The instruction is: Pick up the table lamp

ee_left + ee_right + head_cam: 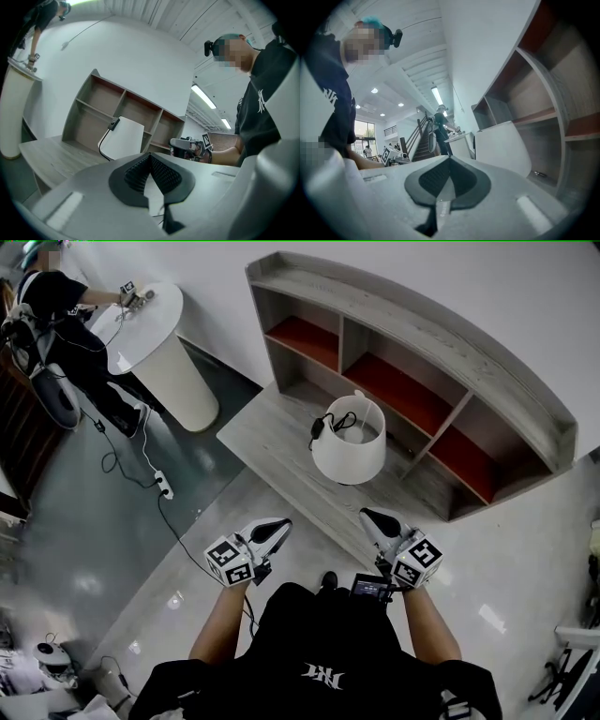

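1. Head view: the table lamp (349, 442) stood on the low wooden counter (267, 432), just in front of the shelf (422, 362). Its black cord (323, 425) hung over the top of the white shade. The left gripper (274, 529) and the right gripper (375, 519) were both near the counter's edge, apart from the lamp, and both were pressed together with nothing in them. Going in like that, they could bump the shade and knock the lamp over.
2. Left gripper view: the left gripper (150, 160) had its pads squeezed tight. The lamp (124, 138) was ahead, with the cord (104, 140) looping down its side. That loose cord could catch on something and tug the lamp crooked when it got lifted.
3. Right gripper view: the right gripper (449, 171) was pressed together too, and the lamp (501, 145) was ahead on the right. The shade looked thin and smooth, so a hard pinch could squash it, and a soft one could let it slip.
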Motion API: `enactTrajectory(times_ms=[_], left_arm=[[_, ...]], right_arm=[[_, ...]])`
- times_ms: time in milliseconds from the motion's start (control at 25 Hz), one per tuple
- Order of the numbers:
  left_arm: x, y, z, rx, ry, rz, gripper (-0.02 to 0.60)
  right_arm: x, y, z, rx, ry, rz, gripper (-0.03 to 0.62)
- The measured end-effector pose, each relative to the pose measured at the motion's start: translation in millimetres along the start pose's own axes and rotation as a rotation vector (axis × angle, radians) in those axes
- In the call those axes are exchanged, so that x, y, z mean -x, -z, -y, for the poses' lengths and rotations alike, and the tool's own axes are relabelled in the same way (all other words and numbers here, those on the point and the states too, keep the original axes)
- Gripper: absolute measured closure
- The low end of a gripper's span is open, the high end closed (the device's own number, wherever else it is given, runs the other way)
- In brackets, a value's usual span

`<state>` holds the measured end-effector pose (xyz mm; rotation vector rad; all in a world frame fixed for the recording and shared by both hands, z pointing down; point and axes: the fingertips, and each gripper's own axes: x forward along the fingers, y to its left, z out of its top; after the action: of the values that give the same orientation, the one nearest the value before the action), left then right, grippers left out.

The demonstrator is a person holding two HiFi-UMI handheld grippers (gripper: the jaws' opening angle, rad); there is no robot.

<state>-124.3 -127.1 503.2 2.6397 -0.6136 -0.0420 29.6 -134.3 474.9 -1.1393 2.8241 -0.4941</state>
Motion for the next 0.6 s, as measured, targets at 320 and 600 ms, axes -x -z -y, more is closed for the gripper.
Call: enactTrajectory(times_ms=[320,600], left_arm=[[-23,-8,-44,0.005,0.036,-0.053,0.58],[-59,-19,-92,0.014,0.137,-0.113,0.58]], right_arm=[[-11,13,30,-0.052,0.071,-0.036,0.591],[-27,18,70,-0.1,0.183,-0.046,0.591]])
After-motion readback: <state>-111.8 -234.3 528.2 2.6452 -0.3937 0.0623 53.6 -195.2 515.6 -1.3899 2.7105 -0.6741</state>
